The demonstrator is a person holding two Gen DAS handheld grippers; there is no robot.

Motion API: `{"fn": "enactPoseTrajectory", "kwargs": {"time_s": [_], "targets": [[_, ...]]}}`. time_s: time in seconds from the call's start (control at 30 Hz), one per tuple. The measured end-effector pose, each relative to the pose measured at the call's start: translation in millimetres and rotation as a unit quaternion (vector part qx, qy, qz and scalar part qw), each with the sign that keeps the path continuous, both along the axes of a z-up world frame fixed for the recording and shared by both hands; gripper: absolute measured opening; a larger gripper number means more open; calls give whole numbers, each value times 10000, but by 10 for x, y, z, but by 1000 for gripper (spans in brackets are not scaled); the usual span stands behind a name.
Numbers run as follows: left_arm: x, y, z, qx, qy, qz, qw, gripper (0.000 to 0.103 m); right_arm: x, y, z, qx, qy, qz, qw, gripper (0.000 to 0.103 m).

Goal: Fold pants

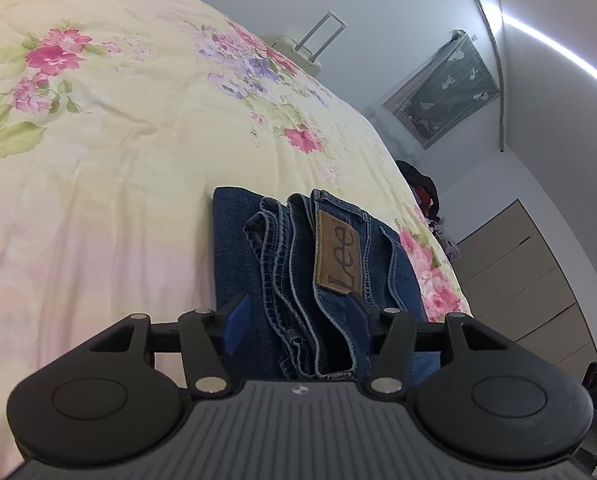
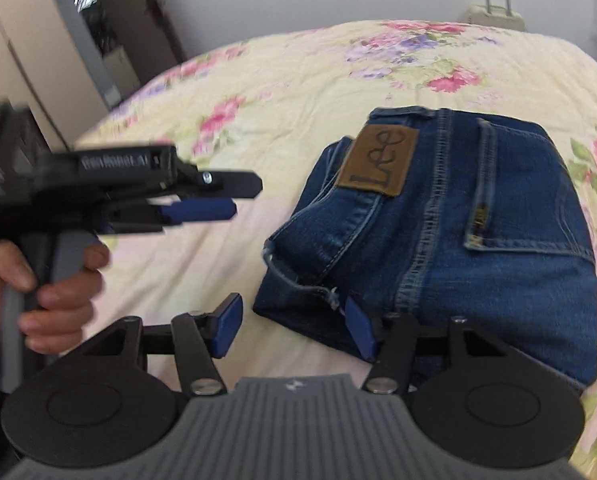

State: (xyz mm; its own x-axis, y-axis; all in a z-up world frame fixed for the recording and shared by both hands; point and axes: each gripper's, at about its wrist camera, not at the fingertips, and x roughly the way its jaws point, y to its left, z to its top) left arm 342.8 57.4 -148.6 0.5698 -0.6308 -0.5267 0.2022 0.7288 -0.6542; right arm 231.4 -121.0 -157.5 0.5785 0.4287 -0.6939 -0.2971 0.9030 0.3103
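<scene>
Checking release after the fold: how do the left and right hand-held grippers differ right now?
Left hand-held gripper: open, its blue pads straddle the jeans' stacked edges beside the Lee patch without pressing.
Right hand-held gripper: open, with only one blue pad at the jeans' near corner and the other over the floral bedspread.
Shared: both have open jaws, hold nothing, and sit low by the folded jeans.

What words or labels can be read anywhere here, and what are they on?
"Lee": on the brown leather patch at the waistband of the folded jeans, also readable in the left view.
White lettering on the side of the other hand-held gripper: too blurred to read.
Small yellow tag on the back pocket: too blurred to read.
Nothing else carries readable text.
</scene>
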Motion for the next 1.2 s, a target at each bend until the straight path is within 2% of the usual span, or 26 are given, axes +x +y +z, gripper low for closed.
{"fn": "enactPoseTrajectory", "kwargs": {"time_s": [0.13,0.27,0.4,0.5,0.6,0.7,0.77,0.8,0.93,1.1,1.2], "targets": [[168,-123,-82,-138,-40,-48,9999,80,-55,-375,147,337,-403,-672,9964,54],[330,-272,-193,269,-72,-30,9996,82,139,-719,128,141,-764,-1429,9867,33],[449,-402,-236,421,-352,-186,9983,87,369,-1045,-66,140,-864,-2003,9758,29],[583,-471,-315,453,-280,-245,9983,87,455,-1192,-263,280,-854,-2150,9725,29],[688,-495,-368,176,-215,-312,9991,86,474,-1215,-359,348,-1012,-2052,9729,29],[768,-590,-357,114,-97,-257,9996,79,516,-1196,-400,231,-1124,-1906,9749,29],[753,-699,-316,452,-231,-268,9984,60,528,-1208,-435,253,-1106,-1893,9753,29],[726,-746,-294,557,-333,-324,9974,47,535,-1220,-460,283,-1074,-1901,9755,29],[557,-884,-73,1051,-875,-251,9903,21,553,-1253,-492,337,-998,-1935,9754,28],[268,-1037,357,1393,-1708,-344,9748,15,509,-1262,-403,347,-917,-2027,9743,26],[226,-973,508,1310,-1911,-245,9725,13,479,-1300,-279,375,-876,-2130,9724,22]]}}
